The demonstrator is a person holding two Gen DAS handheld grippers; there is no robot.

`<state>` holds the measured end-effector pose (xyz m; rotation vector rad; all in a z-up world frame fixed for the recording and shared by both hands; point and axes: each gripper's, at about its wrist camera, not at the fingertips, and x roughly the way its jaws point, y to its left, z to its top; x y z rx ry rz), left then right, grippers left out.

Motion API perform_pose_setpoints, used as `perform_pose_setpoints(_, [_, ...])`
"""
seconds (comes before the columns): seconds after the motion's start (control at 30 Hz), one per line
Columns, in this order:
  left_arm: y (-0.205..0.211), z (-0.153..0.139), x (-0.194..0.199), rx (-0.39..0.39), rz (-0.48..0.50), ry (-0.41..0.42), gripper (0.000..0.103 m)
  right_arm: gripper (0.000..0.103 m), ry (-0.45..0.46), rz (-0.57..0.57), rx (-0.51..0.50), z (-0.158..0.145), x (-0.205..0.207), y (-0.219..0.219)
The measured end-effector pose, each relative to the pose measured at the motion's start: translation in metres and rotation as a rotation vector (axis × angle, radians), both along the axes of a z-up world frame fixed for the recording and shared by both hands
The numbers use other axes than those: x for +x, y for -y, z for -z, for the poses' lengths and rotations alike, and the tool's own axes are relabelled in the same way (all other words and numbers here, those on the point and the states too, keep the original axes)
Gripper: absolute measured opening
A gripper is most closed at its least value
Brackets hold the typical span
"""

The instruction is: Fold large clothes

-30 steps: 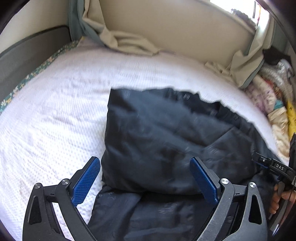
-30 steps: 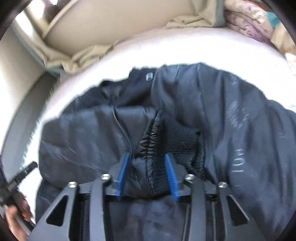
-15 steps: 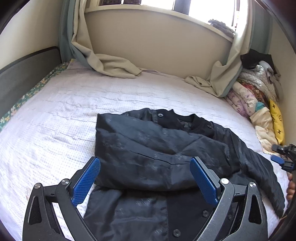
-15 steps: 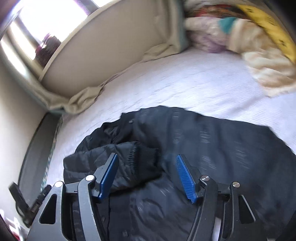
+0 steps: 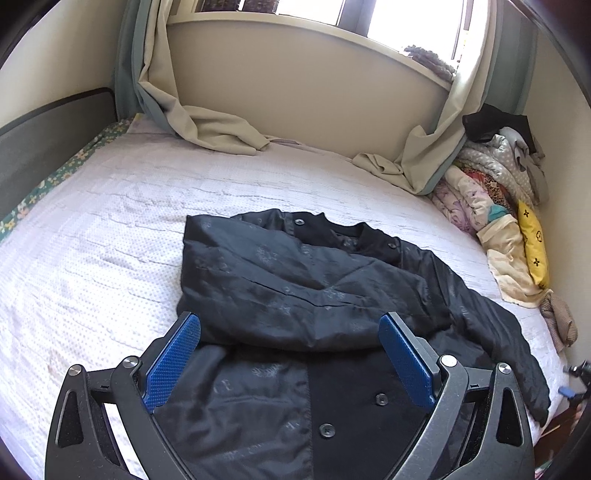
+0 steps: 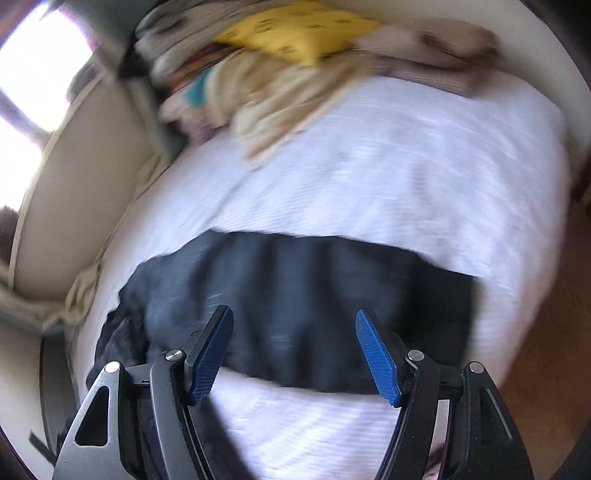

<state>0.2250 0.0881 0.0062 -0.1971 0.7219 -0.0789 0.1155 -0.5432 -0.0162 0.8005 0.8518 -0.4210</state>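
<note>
A large black jacket (image 5: 314, 295) lies on the white bedspread (image 5: 92, 258), its left sleeve folded across the chest and its right sleeve (image 5: 502, 332) stretched out to the right. My left gripper (image 5: 290, 354) is open and empty, held above the jacket's lower front. My right gripper (image 6: 295, 350) is open and empty above the outstretched black sleeve (image 6: 314, 295); this view is blurred by motion. The tip of the right gripper shows at the left wrist view's right edge (image 5: 576, 380).
Beige curtains (image 5: 207, 125) drape onto the bed at the back under the window. A pile of folded bedding and a yellow cushion (image 5: 532, 243) sits along the right wall, also in the right wrist view (image 6: 295, 33). A dark headboard (image 5: 48, 133) stands at the left. Wooden floor (image 6: 546, 332) lies beyond the bed's edge.
My right gripper let go of the left sleeve's cuff, opened, and swung right to over the other sleeve. My left gripper stayed open and pulled back and up from the jacket.
</note>
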Motion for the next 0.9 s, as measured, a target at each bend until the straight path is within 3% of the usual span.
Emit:
perform_pose_setpoints(0.27, [0.016,0.009,-0.004,0.005,0.030,-0.027,0.098,0.067,-0.076,0.162,0.007,0.034,-0.050,0.053])
perform_pose_setpoints(0.4, [0.018,0.014,-0.004,0.006,0.031,-0.038,0.098,0.068,-0.101,0.219,0.150,0.064,-0.058,0.068])
perform_pose_setpoints(0.5, [0.016,0.015,-0.004,0.003,0.026,-0.039,0.098,0.070,-0.096,0.202,0.238,0.082,-0.052,0.071])
perform_pose_setpoints(0.6, [0.011,0.012,-0.003,-0.018,0.015,-0.034,0.098,0.070,-0.115,0.171,0.212,0.085,-0.043,0.065])
perform_pose_setpoints(0.63, [0.010,0.012,-0.003,-0.025,0.013,-0.033,0.098,0.067,-0.133,0.156,0.187,0.084,-0.039,0.062])
perform_pose_setpoints(0.73, [0.007,0.010,-0.003,-0.040,0.005,-0.030,0.098,0.041,-0.177,0.120,0.117,0.082,-0.029,0.053])
perform_pose_setpoints(0.8, [0.005,0.008,-0.003,-0.047,0.000,-0.029,0.098,0.009,-0.151,0.089,0.111,0.078,-0.025,0.048])
perform_pose_setpoints(0.9, [0.001,0.005,-0.004,-0.055,-0.009,-0.022,0.098,0.009,-0.137,0.035,0.035,0.065,-0.013,0.034])
